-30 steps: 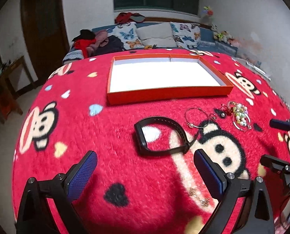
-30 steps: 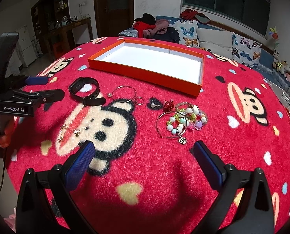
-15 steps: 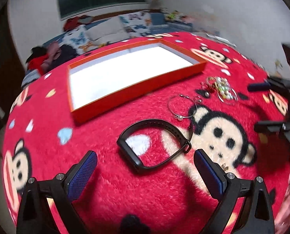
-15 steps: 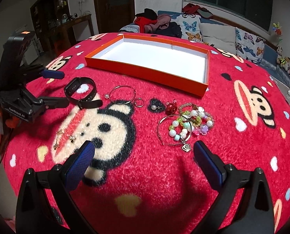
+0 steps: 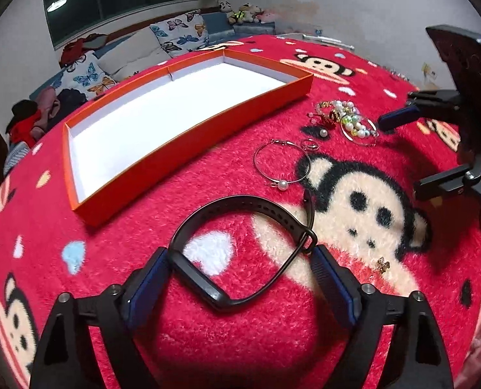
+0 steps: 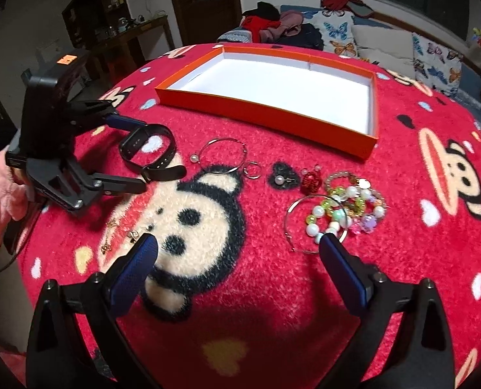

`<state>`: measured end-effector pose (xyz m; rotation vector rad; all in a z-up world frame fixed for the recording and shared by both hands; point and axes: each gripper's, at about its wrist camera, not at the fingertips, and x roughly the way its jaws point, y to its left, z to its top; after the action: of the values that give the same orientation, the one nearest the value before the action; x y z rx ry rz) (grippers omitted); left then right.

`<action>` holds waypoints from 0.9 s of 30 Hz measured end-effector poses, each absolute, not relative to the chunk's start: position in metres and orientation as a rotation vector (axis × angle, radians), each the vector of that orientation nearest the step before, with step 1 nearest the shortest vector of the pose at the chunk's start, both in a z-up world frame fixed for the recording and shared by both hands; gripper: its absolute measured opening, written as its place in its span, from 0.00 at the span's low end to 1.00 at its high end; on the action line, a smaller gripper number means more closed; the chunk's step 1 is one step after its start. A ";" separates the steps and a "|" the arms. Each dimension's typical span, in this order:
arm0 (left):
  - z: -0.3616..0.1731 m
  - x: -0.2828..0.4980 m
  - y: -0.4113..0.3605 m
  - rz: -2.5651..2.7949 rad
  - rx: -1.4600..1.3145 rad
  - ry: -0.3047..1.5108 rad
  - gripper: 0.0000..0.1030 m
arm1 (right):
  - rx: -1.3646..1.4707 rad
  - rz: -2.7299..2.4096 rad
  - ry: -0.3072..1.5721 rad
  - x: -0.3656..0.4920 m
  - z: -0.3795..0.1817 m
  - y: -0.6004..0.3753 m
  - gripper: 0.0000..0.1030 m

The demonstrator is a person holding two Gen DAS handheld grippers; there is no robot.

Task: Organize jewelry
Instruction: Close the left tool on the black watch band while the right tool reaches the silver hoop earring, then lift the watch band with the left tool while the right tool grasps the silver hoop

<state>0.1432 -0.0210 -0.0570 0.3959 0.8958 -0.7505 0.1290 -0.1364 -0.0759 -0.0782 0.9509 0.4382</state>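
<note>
Now, low in the left wrist view, the left gripper is closing its jaws around the black wristband — pads just beside it, apparently not yet pressing (hard to tell). The orange tray is sitting upper left. In the right wrist view, the right gripper is hanging open, the beaded bracelets lying just above its right finger.
</note>
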 end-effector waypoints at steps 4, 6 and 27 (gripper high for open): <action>-0.055 0.144 -0.013 -0.745 0.359 0.879 0.79 | -0.094 0.463 0.953 0.138 -0.075 -0.132 0.88; -0.053 0.144 -0.009 -0.734 0.347 0.873 0.74 | -0.104 0.475 0.954 0.144 -0.074 -0.130 0.85; -0.036 0.134 0.004 -0.628 0.234 0.888 0.59 | -0.293 0.626 1.019 0.205 -0.086 -0.092 0.61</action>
<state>0.1342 0.0037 -0.0356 0.2342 0.8883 -0.6275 0.2050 -0.0923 -0.0862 -0.2933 1.0193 0.6260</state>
